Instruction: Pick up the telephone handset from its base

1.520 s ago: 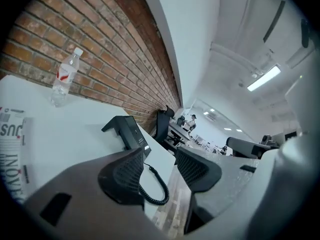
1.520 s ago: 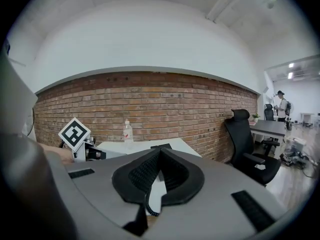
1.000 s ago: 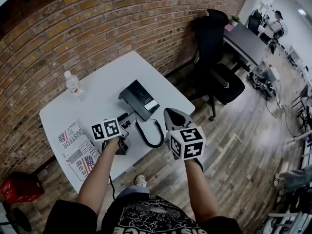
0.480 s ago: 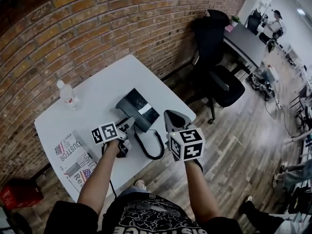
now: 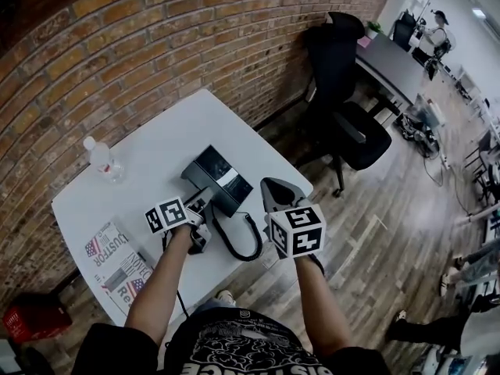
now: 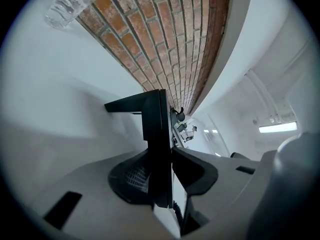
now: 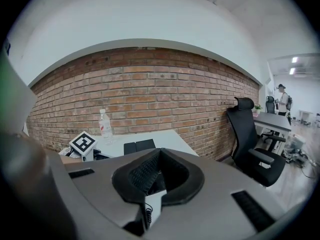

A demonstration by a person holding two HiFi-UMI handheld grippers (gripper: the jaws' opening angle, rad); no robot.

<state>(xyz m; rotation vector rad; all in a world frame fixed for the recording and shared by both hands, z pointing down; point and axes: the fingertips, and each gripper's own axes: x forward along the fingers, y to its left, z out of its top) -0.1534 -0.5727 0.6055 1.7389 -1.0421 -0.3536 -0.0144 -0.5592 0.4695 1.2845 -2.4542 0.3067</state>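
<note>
Plain white recorded on the table [image 5: 156,147]. Red-brown with pale mortar lines on the brick wall [image 5: 156,45]. Black on the telephone handset [image 6: 156,134], coiled cord [image 5: 234,244] and office chair [image 5: 344,92]. Black with one pale strip on the telephone base [image 5: 211,170]. Red, white and blue flag print on the newspaper [image 5: 117,260]. Grey shells, black pads and black-on-white square markers on the left gripper [image 5: 201,203] and right gripper [image 5: 269,186]. Grey-brown planks on the floor [image 5: 375,233].

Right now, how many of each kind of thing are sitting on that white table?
Clear plastic water bottle: 1
Black desk telephone with corded handset: 1
Pile of printed newspapers: 1
Total: 3
</note>
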